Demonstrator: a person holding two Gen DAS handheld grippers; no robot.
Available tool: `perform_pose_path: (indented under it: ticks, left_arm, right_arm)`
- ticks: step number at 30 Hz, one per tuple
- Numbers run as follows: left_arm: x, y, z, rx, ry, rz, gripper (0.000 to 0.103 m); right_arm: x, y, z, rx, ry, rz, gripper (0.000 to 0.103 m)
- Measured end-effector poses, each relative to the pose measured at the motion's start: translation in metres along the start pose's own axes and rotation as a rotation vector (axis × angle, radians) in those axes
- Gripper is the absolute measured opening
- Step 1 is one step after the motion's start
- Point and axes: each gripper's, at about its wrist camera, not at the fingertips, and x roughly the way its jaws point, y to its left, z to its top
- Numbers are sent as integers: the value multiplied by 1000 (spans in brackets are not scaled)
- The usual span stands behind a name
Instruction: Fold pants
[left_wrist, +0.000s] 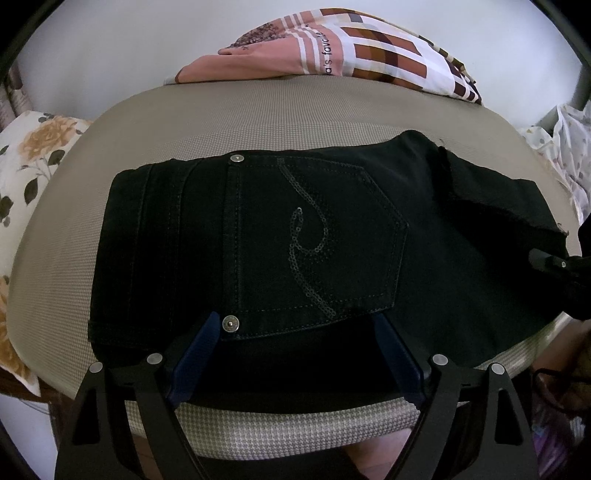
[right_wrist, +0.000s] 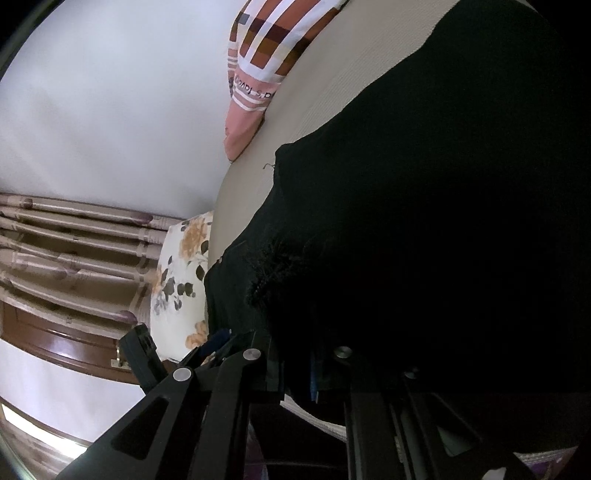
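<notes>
1. Black pants (left_wrist: 314, 240) lie folded on a beige cushion (left_wrist: 184, 122), spread just ahead of the left tongs (left_wrist: 295, 325), back pocket (left_wrist: 317, 243) facing up.
2. The left tongs hang wide open over the near edge of the pants, blue pads (left_wrist: 195, 350) either side of the pocket's lower seam, gripping nothing.
3. The right tongs (right_wrist: 295, 373) are nearly closed on dark cloth: a fold of the pants drapes over them and fills that view. The frayed hem (right_wrist: 266, 280) shows just beyond their tips.
4. The denim looks thick and moderately heavy, soft enough to bend yet likely to hold a crease; it should not slip easily.
5. Best hold, judging from here: the layered near edge or the waistband (left_wrist: 147, 240) to the left of the open tongs, pinching all layers together.
6. Metal rivets (left_wrist: 231, 324) near the left pad are hard spots to avoid.
</notes>
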Motion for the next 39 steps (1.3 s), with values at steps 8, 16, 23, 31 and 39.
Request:
perform_pose_path:
  ticks: [8,16,23,31,39]
  left_arm:
    - [1,-1,0,2,0,3,86]
    - [2,-2,-1,4,1,5,87]
    - [3,-4,-1,9,3,7,88]
    - [3,-4,-1,11,4,8,88]
    - [3,-4,-1,9,5,5,88]
  right_arm:
    - [3,2,-1,-11,9,-2,11]
    - [6,5,-5,-10,13,6,16]
    - [7,1,-8,47,39,141,38]
    - [20,-2,-17,99,119,268,40]
    - [24,-9,-19,161,113,363,44]
